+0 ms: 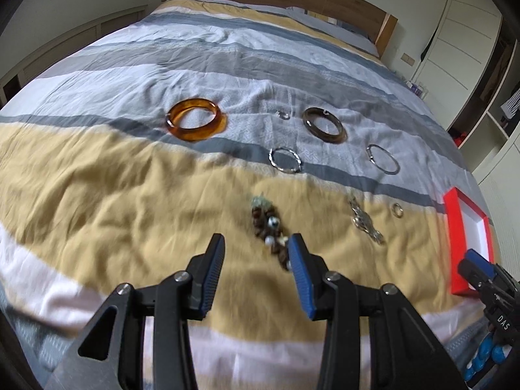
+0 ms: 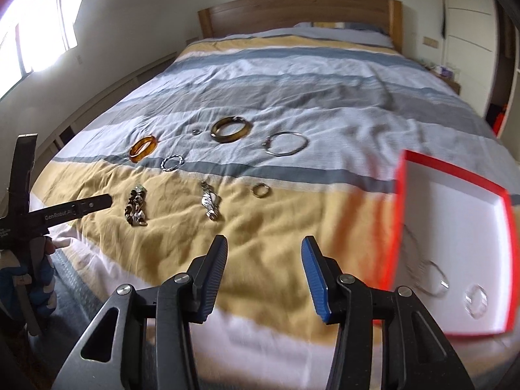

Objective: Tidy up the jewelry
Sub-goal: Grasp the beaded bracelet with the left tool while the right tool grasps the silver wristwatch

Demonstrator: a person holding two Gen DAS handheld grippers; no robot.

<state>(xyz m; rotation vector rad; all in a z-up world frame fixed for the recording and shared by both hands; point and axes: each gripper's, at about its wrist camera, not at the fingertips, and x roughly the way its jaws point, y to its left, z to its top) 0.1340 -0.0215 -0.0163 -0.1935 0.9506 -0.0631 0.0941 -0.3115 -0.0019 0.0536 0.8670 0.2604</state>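
Note:
Jewelry lies on a striped bedspread: an amber bangle [image 1: 196, 123], a dark brown bangle [image 1: 324, 125], a twisted silver bracelet [image 1: 285, 160], a thin silver hoop [image 1: 382, 159], a small ring [image 1: 397, 210], a silver chain piece [image 1: 364, 221] and a brown bead bracelet [image 1: 271, 230]. My left gripper [image 1: 256, 247] is open and empty, just short of the bead bracelet. My right gripper [image 2: 264, 250] is open and empty over the yellow stripe. A red-rimmed white box [image 2: 455, 227] to its right holds two clear, thin pieces [image 2: 435, 279].
The wooden headboard [image 2: 299, 9] is at the far end. White wardrobes [image 1: 461, 32] stand on the right. A bright window [image 2: 32, 26] is on the left wall. The left gripper's body [image 2: 58, 211] shows at the left of the right wrist view.

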